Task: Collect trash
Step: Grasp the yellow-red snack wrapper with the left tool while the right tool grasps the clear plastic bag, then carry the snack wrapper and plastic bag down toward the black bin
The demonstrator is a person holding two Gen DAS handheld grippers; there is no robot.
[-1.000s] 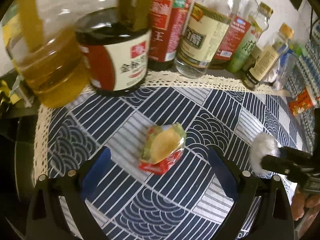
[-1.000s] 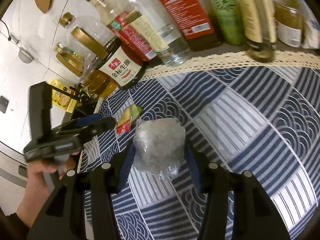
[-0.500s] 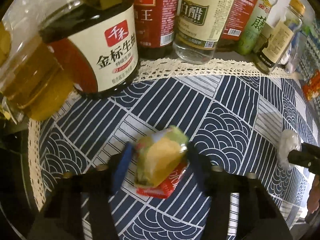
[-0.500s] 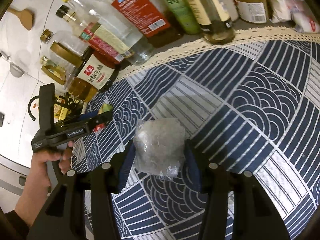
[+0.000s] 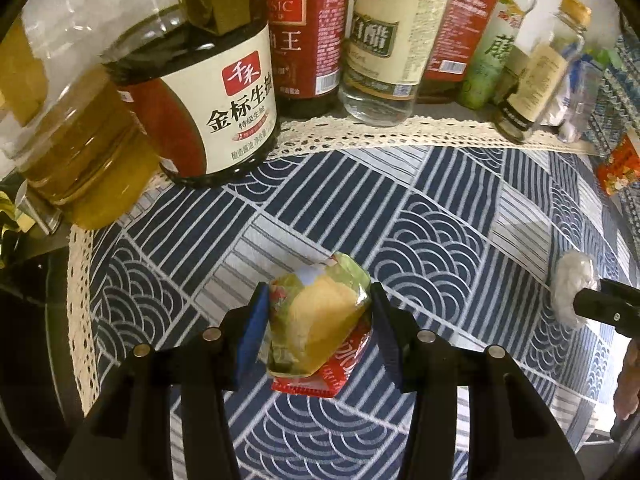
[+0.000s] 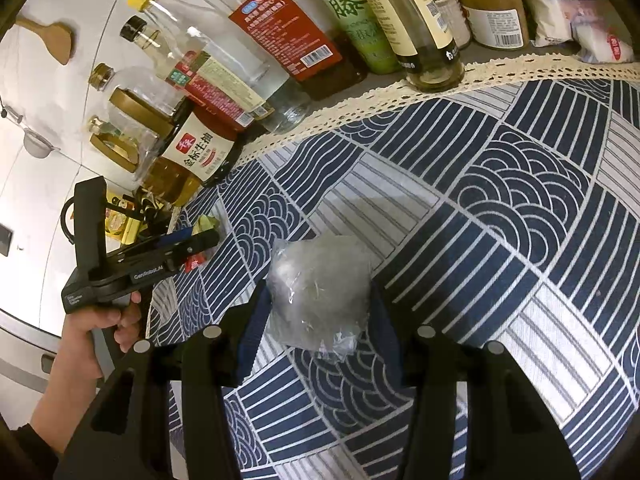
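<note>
My left gripper [image 5: 316, 332] is shut on a crumpled green, yellow and red snack wrapper [image 5: 316, 320], held just above the blue patterned tablecloth [image 5: 440, 220]. My right gripper [image 6: 320, 320] is shut on a crumpled clear plastic wad [image 6: 320, 292], also above the cloth. The plastic wad also shows at the right edge of the left wrist view [image 5: 572, 284]. The left gripper with the wrapper shows at the left of the right wrist view [image 6: 200, 240].
A row of sauce, oil and vinegar bottles [image 5: 224, 92] stands along the back of the cloth, also in the right wrist view [image 6: 288, 40]. A red packet [image 5: 618, 164] lies at the far right. Jars and bags [image 6: 552, 8] stand at the back right.
My left gripper closed on the snack wrapper and raised it slightly. My right gripper kept its hold on the plastic wad and pulled back from the bottles.
</note>
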